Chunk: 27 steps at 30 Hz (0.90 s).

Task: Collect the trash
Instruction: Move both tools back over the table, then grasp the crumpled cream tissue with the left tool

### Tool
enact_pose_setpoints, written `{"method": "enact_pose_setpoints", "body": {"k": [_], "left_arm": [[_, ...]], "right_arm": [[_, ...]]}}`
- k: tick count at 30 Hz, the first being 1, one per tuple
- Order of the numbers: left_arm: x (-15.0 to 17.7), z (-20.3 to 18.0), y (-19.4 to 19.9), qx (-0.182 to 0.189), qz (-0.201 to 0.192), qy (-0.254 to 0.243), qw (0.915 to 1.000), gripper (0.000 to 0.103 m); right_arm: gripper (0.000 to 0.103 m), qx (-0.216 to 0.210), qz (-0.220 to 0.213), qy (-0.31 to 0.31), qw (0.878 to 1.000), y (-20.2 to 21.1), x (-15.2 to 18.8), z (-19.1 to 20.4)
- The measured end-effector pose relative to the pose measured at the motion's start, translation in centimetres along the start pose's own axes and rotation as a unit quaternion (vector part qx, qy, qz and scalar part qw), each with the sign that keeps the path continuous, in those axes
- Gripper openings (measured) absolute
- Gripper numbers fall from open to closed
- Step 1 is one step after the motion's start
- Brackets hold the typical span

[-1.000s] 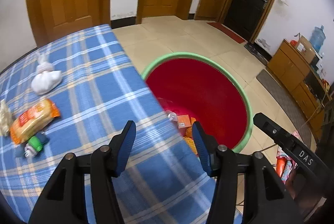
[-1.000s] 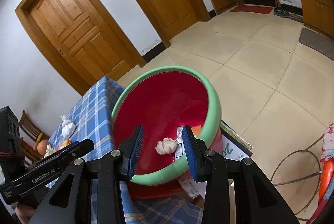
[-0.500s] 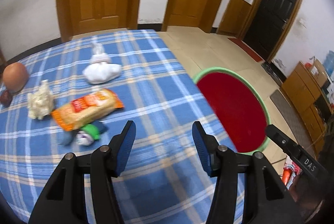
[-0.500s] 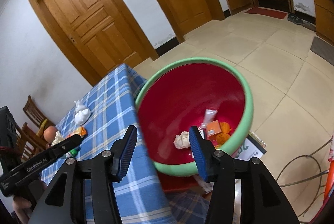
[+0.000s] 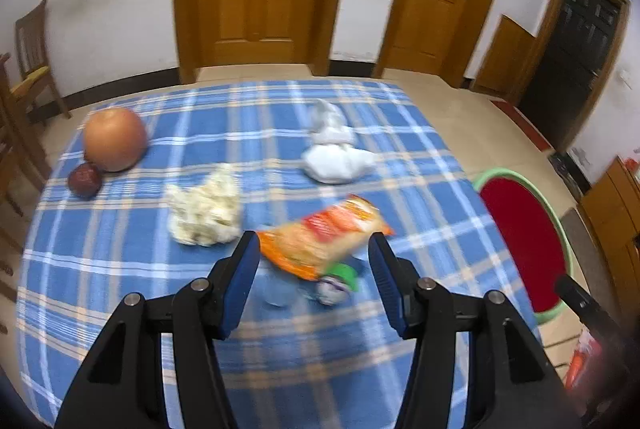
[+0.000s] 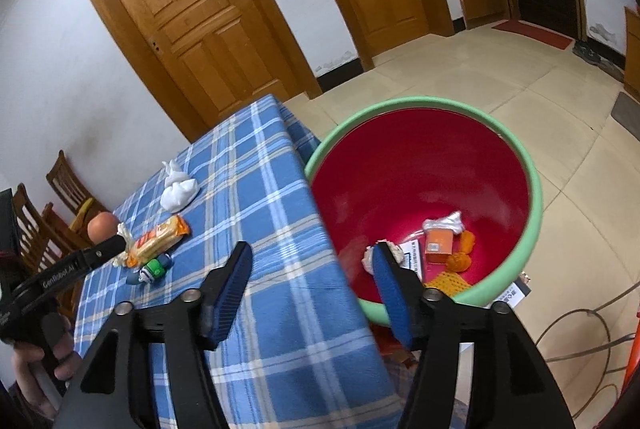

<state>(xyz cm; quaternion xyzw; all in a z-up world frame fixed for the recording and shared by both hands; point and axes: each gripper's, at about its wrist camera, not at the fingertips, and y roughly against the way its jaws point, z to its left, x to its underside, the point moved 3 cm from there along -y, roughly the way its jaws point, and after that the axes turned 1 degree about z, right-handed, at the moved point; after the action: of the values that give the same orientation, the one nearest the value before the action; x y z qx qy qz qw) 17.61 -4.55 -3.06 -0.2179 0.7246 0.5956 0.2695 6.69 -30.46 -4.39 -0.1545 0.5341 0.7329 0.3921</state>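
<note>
On the blue plaid tablecloth (image 5: 120, 261) lie an orange snack wrapper (image 5: 324, 233), a crumpled cream paper wad (image 5: 204, 209), a white knotted bag (image 5: 336, 157) and a small green-capped bottle (image 5: 336, 279). My left gripper (image 5: 314, 261) hovers open just short of the wrapper and bottle, nothing between its fingers. The red basin with a green rim (image 6: 532, 169) stands beside the table and holds several scraps. Over the table's edge next to that basin, my right gripper (image 6: 314, 267) is empty and its jaws are opening. The snack wrapper (image 6: 158, 239) and white bag (image 6: 178, 191) also show in the right wrist view.
A large orange fruit (image 5: 114, 139) and a small dark red fruit (image 5: 84, 179) sit at the table's far left. Wooden chairs (image 5: 28, 77) stand left of the table. The basin (image 5: 524, 229) is off the table's right edge. Cables (image 6: 580, 333) trail on the tiled floor.
The left gripper swung from the basin's edge back over the table to face the wrapper and bottle. The right gripper's jaws widened and it shifted left from over the basin to the table's edge.
</note>
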Motion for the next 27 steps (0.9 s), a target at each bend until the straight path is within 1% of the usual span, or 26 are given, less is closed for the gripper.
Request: {"method": "enact_pose_setpoints", "body": {"k": [2,3,8,10,13,18,23,27], "left_arm": [[-0.2,1.1,-0.1,-0.007,-0.002,0.01,0.9999,0.064],[-0.3,1.6,-0.2,-0.013,-0.004,0.014,0.9998,0.065],[-0.7,4.1,-1.6,-0.034,0.006,0.032,0.9989,0.066],[-0.8,4.8,-2.2,-0.038,0.009,0.04,0.9984,0.066],[-0.9,5.8,-3.4,-0.047,0.018,0.055,0.9972,0.07],[-1.2,6.8,-5.2,-0.061,0.026,0.063,0.9958,0.07],[-1.0,7.9,-6.3,-0.057,0.031,0.078,0.9948,0.07],[-0.6,8.5,-6.7,-0.041,0.027,0.086,0.9951,0.07]], "right_arm": [[0.066,0.002,0.004,0.004,1.0,-0.4,0.0,0.5],[0.066,0.004,0.006,0.005,1.0,-0.6,0.0,0.8],[0.067,0.008,0.013,0.008,1.0,-1.3,-0.1,1.7],[0.067,0.009,0.015,0.012,1.0,-1.6,-0.2,2.2],[0.068,0.009,0.017,0.019,1.0,-2.0,-0.4,3.0],[0.069,0.012,0.025,0.03,0.999,-3.0,-0.3,4.3],[0.07,0.016,0.032,0.039,0.999,-3.9,-0.3,5.4],[0.07,0.016,0.039,0.05,0.998,-4.8,-0.5,6.6]]}}
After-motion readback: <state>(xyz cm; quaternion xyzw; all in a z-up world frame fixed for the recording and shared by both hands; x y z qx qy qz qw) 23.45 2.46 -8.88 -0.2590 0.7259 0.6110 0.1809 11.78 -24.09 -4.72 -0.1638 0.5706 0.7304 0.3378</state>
